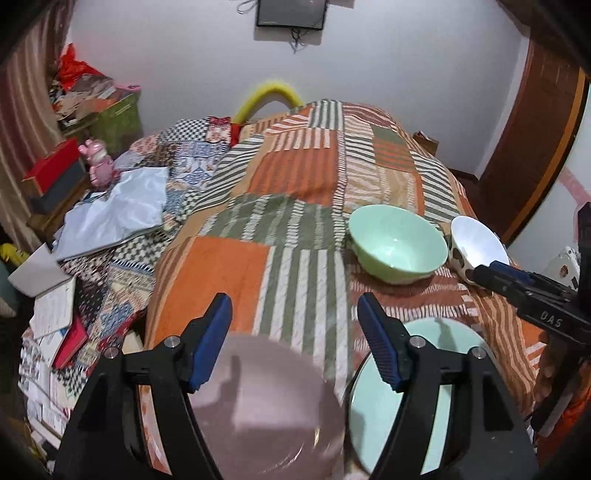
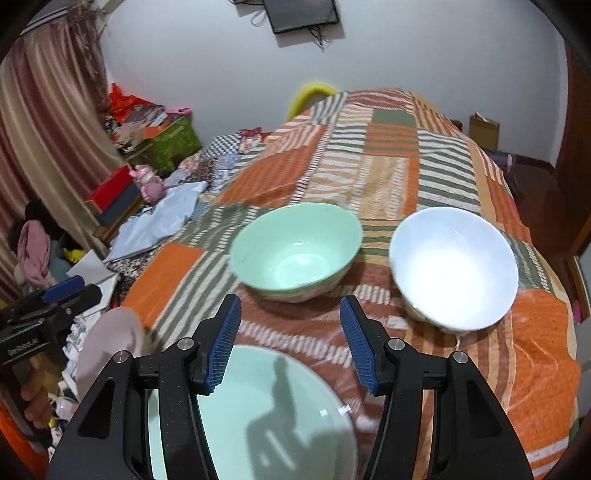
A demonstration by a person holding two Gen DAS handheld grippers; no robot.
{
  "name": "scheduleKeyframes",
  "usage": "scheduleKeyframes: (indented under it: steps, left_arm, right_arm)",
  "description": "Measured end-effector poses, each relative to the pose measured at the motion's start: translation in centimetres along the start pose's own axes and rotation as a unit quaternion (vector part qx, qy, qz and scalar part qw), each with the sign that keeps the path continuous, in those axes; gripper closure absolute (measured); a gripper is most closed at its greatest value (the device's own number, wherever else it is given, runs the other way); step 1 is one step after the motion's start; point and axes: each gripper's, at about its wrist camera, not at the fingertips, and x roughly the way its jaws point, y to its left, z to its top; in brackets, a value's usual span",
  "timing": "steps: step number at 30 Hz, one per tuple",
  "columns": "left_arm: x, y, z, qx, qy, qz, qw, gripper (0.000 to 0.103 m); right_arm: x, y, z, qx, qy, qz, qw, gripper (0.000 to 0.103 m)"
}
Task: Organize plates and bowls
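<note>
Bedroom with a plain pale wall [image 1: 388,55] at the back, a dark framed screen [image 2: 301,14] mounted high on it, loose cables dangling below. Bed [image 1: 295,173] spread with an orange, green and white striped patchwork quilt, a yellow curved headrail [image 1: 269,94] at the far end. Striped pink-brown curtains [image 2: 48,122] along the left. Cluttered green box [image 2: 173,138], red box [image 1: 51,166] and pink figurine [image 1: 98,164] beside the bed. Brown wooden door [image 1: 535,140] at right. Dark reddish floor [image 2: 535,192] beyond, a cardboard box [image 2: 484,131] against the wall.
</note>
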Motion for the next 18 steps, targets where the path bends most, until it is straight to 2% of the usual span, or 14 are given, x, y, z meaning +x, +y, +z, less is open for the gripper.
scheduleKeyframes:
  steps: [4,12,18]
  left_arm:
    - [2.7,-1.3,1.9,0.015,0.011,-0.005,0.9998,0.033]
    - [7.3,-2.9,3.5,0.035,0.038,-0.002,0.9987,0.033]
    - [9.7,-4.0,4.3,0.051,0.047,-0.006,0.9976,0.033]
  right_arm:
    - [2.0,-0.8,0.4,0.002,0.022,-0.009,1.0,0.051]
    - [5.1,-2.3,0.9,0.041,0.056,0.019,0.997,0.052]
    - [6.6,-2.0,1.1,0.027,0.079,0.015,0.996,0.052]
